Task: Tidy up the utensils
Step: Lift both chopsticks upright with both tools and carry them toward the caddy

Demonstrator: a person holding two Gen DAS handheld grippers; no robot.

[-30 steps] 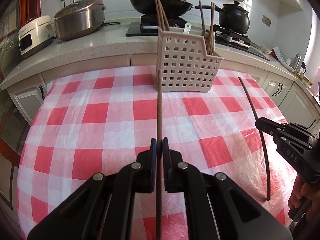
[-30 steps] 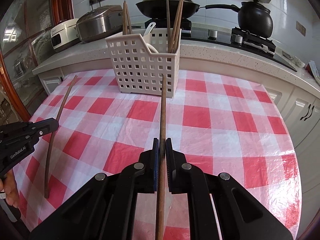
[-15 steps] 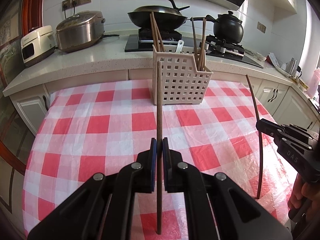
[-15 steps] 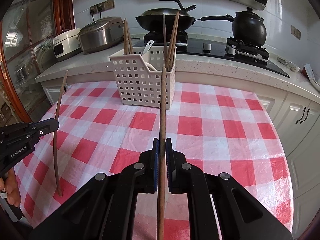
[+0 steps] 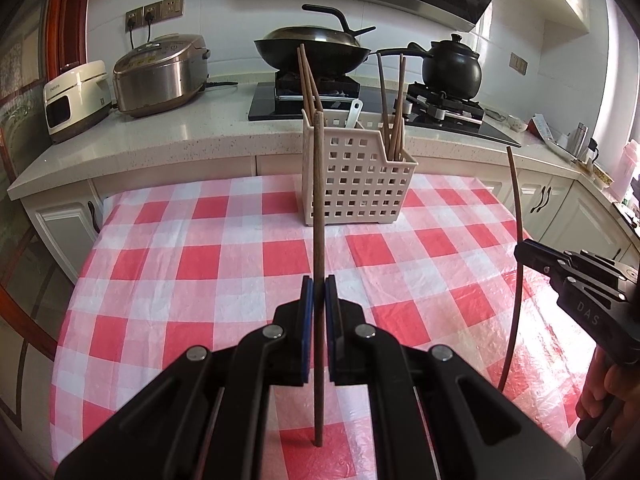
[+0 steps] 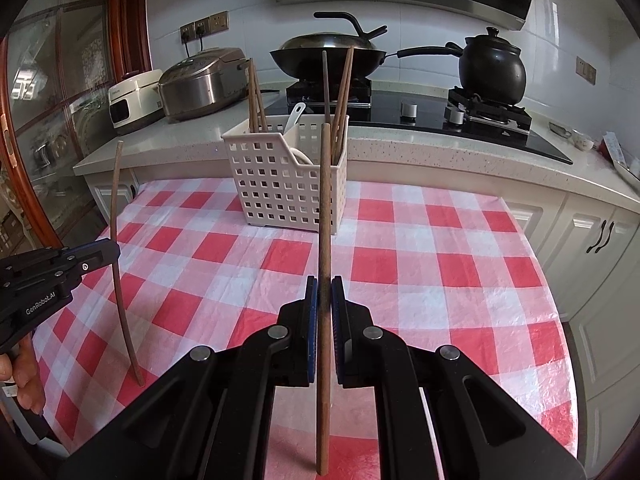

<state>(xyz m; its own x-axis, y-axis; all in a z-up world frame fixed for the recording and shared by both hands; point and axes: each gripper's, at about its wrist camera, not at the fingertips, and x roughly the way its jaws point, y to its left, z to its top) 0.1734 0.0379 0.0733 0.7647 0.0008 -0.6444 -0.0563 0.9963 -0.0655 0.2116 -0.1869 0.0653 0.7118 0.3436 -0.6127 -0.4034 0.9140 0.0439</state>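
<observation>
Each gripper holds one brown chopstick upright above the red-and-white checked tablecloth. My left gripper (image 5: 319, 280) is shut on a chopstick (image 5: 318, 208); it also shows at the left of the right wrist view, left gripper (image 6: 114, 250) with its chopstick (image 6: 116, 216). My right gripper (image 6: 324, 282) is shut on another chopstick (image 6: 325, 200), and appears at the right edge of the left wrist view, right gripper (image 5: 520, 248) with its chopstick (image 5: 518, 220). A white perforated utensil basket (image 5: 352, 184) (image 6: 280, 188) stands ahead at the table's far edge, holding several chopsticks and a white spoon (image 6: 294, 118).
Behind the table runs a stone counter (image 5: 200, 132) with a rice cooker (image 5: 160, 74), a small white appliance (image 5: 76, 98), a wok (image 5: 312, 50) and a black pot (image 5: 452, 64) on the hob. White cabinets (image 6: 592, 240) stand to the right.
Both grippers have risen with their chopsticks, whose lower ends have left the cloth. The basket now sits lower and farther in both views.
</observation>
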